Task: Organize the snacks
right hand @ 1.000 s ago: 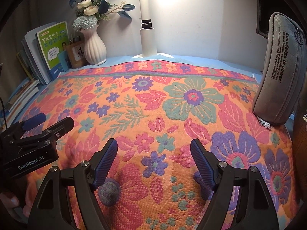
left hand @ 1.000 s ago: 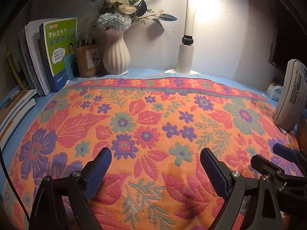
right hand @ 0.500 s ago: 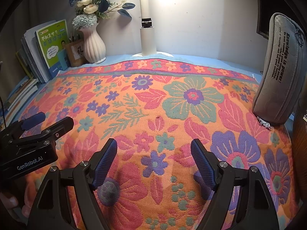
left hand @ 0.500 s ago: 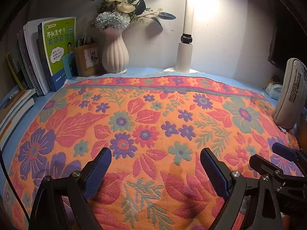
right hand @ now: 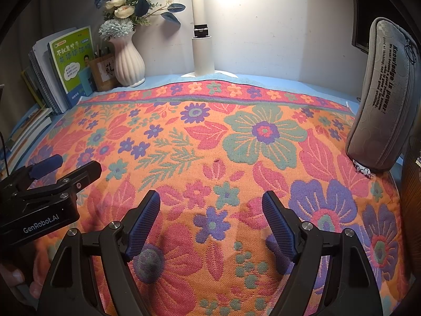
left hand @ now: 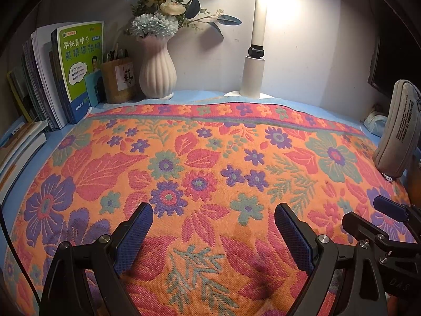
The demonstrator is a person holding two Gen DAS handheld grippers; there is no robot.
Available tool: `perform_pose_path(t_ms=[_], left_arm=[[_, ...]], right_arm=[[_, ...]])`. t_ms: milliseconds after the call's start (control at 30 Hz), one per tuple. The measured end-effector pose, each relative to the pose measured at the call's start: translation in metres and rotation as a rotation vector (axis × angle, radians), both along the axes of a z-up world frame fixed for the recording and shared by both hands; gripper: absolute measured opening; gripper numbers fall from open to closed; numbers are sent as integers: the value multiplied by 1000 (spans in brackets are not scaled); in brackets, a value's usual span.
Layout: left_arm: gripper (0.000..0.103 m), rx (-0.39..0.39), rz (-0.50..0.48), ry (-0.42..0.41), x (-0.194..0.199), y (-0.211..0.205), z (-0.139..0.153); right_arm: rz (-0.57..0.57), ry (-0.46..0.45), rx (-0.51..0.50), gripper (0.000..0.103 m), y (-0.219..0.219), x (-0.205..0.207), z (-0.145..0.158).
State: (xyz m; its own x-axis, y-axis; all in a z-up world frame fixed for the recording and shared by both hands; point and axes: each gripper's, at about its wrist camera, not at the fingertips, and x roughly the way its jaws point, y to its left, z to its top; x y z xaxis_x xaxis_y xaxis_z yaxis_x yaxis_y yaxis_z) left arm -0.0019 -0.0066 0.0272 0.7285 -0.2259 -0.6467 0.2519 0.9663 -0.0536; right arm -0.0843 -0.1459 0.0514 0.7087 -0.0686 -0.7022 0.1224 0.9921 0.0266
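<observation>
Now both grippers hover over floral cloth (left hand: 210,142), nothing btwn jaws: left gripper (left hand: 213,220) spread wide, right gripper (right hand: 211,205) parted too. No snacks visible. Grey pencil case (right hand: 379,97) leans at 2 o'clock, vase (right hand: 129,60) at 11.

An orange cloth (left hand: 210,163) with red leaves, purple and teal flowers and a red flowered border covers the light blue bench (left hand: 200,95). The ribbed vase (left hand: 157,75) is pale pink, its flowers (left hand: 168,2) blue and cream. A book cover (left hand: 81,58) is green and white. The pouch (right hand: 381,94) is grey with black lettering.
</observation>
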Motion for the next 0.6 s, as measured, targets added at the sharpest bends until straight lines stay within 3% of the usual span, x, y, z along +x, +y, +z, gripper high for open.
perform_pose_path(t_ms=[600], left_arm=[[92,-2,-4,7,1,0,-1]], right_arm=[[1,0,0,80,0,0,-1]])
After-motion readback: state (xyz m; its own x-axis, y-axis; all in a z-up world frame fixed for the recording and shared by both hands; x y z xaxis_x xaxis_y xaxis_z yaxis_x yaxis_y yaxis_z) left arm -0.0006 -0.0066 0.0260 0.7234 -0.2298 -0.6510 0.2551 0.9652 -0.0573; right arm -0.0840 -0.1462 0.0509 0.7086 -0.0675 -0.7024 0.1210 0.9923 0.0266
